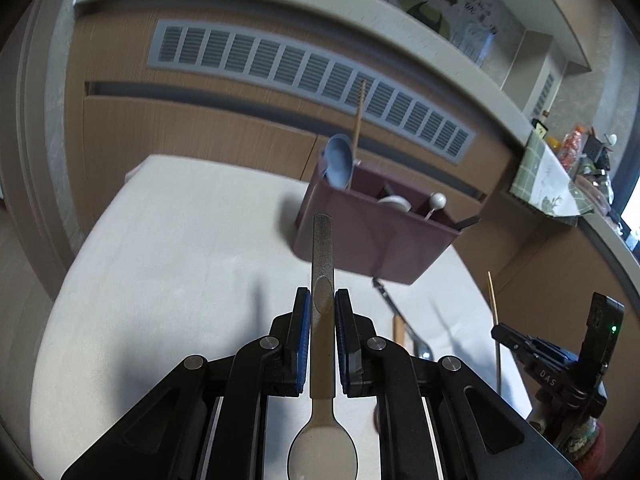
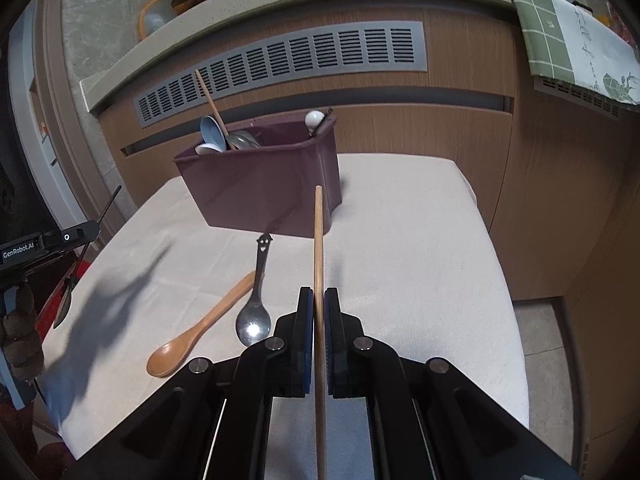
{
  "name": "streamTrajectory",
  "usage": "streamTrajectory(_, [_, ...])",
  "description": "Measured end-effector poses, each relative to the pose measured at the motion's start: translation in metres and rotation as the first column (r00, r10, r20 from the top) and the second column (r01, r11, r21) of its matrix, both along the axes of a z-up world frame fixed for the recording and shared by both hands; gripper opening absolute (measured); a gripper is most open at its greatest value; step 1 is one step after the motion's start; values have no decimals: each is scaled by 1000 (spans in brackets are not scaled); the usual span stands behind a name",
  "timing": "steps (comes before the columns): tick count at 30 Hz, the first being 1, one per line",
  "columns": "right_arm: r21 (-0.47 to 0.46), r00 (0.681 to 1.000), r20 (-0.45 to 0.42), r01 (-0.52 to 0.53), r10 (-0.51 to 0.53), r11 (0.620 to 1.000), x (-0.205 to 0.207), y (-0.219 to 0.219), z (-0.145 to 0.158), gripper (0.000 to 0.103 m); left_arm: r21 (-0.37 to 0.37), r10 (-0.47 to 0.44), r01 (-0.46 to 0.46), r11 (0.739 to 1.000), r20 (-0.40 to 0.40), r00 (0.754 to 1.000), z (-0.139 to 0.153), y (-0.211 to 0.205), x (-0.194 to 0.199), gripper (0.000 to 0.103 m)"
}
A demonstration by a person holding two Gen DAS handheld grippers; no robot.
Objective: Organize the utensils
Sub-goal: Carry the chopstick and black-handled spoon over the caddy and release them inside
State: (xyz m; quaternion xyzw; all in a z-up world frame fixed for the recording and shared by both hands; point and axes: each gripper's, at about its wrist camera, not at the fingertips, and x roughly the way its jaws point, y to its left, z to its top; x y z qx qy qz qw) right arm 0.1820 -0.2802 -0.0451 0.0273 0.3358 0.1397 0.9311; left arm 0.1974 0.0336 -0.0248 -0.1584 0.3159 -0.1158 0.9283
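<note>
The left gripper [image 1: 322,300] clamps a metal spoon [image 1: 322,360] by its handle, bowl toward the camera, above the white table [image 1: 160,260]. The right gripper [image 2: 319,300] is closed on a wooden chopstick [image 2: 318,248]. A maroon holder [image 2: 260,184] stands beyond; a wooden spoon [image 2: 196,328] and steel spoon [image 2: 254,308] lie before it.

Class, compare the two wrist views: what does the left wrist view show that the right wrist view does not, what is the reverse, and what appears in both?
Only the left wrist view shows the metal spoon held handle-forward in the left gripper, plus a poster on the wall.

Only the right wrist view shows the wooden spoon lying whole on the cloth and the right gripper shut on a chopstick.

Both show the maroon utensil holder, the blue spoon in it, and the smiley-handled spoon on the white tablecloth.
</note>
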Motion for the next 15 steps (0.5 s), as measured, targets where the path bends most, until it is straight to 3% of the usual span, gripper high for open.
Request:
streamTrajectory(5, [11, 997, 81, 1, -2, 1000, -2, 1, 22, 4, -15, -20, 22, 1000, 103, 994, 35, -6, -6, 12])
streamTrajectory(8, [23, 980, 199, -9, 4, 1000, -1, 5, 65, 4, -22, -36, 43, 999, 238, 971, 80, -17, -2, 12])
streamTrajectory(10, [15, 951, 309, -7, 2, 1000, 1, 10, 103, 4, -21, -40, 51, 998, 366, 930, 113, -27, 6, 12])
streamTrajectory(12, [30, 910, 414, -7, -6, 1000, 9, 15, 144, 4, -29, -10, 27, 999, 487, 873, 138, -34, 13, 12])
streamTrajectory(15, [87, 854, 517, 16, -59, 996, 27, 21, 187, 4, -97, 45, 22, 995, 640, 767, 158, -39, 28, 12])
